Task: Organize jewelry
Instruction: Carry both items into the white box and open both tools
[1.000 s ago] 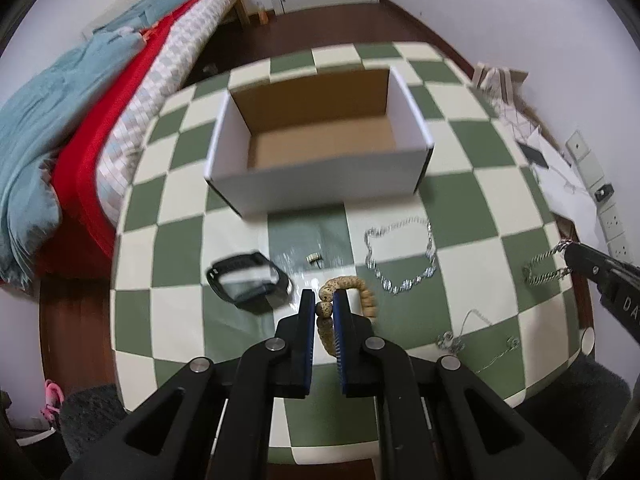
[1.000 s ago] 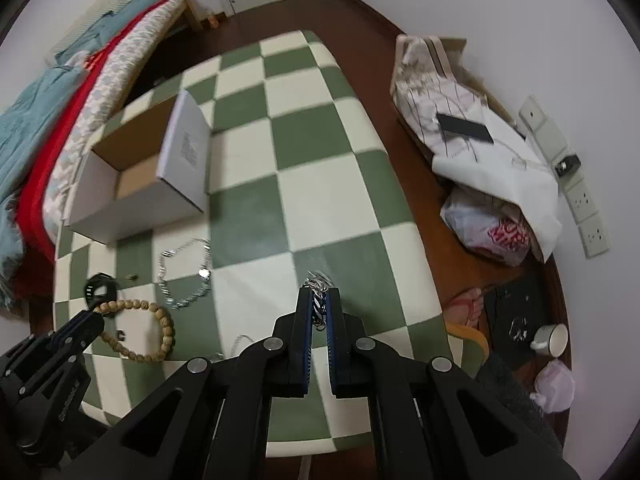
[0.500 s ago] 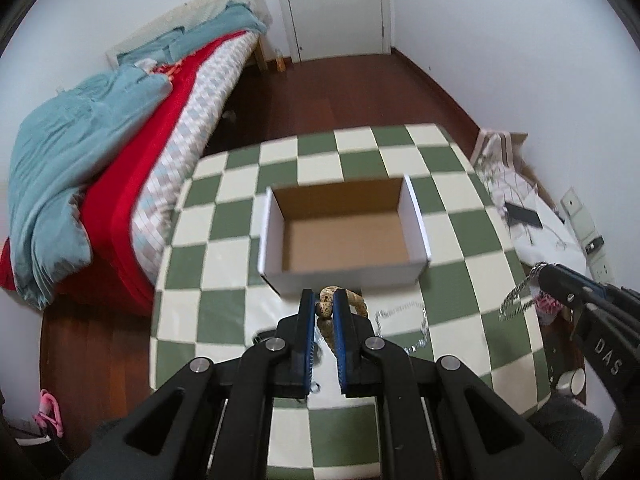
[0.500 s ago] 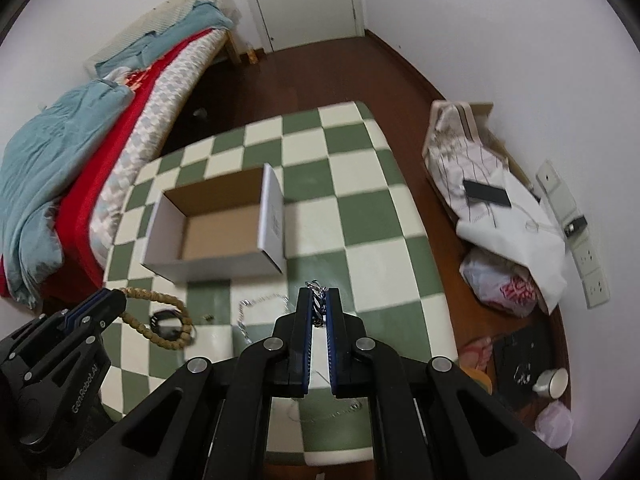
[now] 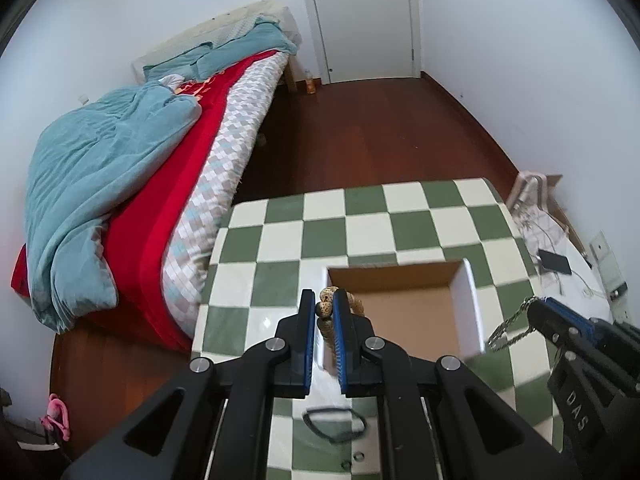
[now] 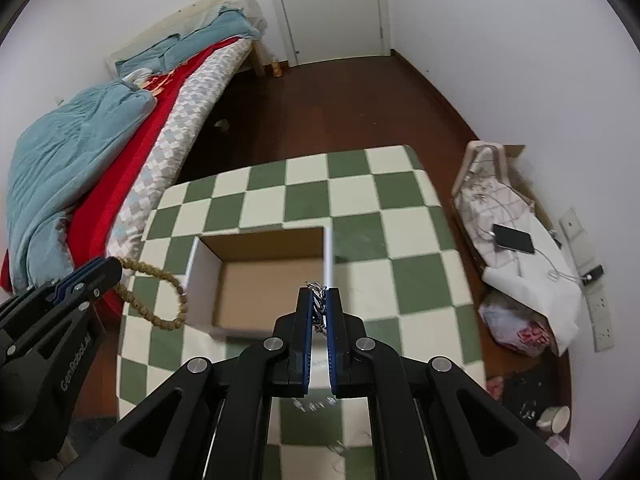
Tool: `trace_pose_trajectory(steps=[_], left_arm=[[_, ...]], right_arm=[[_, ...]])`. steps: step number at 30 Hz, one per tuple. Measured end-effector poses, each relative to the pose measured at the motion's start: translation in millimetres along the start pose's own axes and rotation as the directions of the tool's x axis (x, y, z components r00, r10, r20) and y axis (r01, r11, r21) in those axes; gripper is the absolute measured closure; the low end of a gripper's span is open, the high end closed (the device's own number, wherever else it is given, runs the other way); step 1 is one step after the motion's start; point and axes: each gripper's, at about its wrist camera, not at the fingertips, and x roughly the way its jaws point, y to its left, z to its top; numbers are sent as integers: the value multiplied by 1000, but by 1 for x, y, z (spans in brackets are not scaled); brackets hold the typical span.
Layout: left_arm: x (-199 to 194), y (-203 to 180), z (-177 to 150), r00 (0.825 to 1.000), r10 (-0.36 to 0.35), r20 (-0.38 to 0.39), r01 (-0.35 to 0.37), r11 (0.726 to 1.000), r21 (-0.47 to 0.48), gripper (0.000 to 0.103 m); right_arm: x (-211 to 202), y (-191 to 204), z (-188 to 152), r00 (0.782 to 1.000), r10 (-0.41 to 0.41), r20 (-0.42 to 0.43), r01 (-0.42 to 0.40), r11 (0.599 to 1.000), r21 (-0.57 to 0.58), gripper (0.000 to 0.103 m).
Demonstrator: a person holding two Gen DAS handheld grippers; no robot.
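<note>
Beads (image 6: 154,280): light, limp loop, hangs beside box (image 6: 256,280), pinched at 1 spot by left tool (image 5: 326,308), clamped tight. Chain (image 5: 510,326): thin, slippery, dangles from right tool (image 6: 318,304), also clamped. Both above table (image 6: 360,200); grip mid-strand.

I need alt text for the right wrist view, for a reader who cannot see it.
The right claw grips a silver chain above an open, empty box on a checkered table. At left, the left claw holds a bead bracelet.
</note>
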Motion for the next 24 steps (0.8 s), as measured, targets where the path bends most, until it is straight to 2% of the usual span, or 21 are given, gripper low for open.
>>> trace_pose_trajectory(steps=[4,10,13,15,18,22,23,24], left_arm=[[18,7,16,1000,-4,-15,4,1000,-13,97],[60,9,26,991,-66,-117,63,998,-24,97],[83,9,26,977,-105,-183,100,994,-39,97],[100,10,26,960,-149,-236,139,988,-61,96],[112,10,29,947,-169,-275,157,985,-67,94],[114,13,36,950,-155,-269,140,987,-75,92],[113,14,37,955,-140,-263,126,990,-68,88],[110,15,38,960,-121,-253,110,992,-59,77]], right_arm=[[18,13,21,1000,24,-9,-24,1000,-8,96],[57,24,48,995,64,-75,-64,998,3,96],[81,25,57,990,69,-122,-69,998,6,96],[93,24,60,986,73,-148,-71,997,13,96],[113,23,64,978,71,-194,-70,997,11,96],[131,20,68,965,82,-250,-77,997,33,95],[134,17,68,961,83,-265,-74,996,45,95],[134,14,67,959,80,-271,-69,996,50,93]])
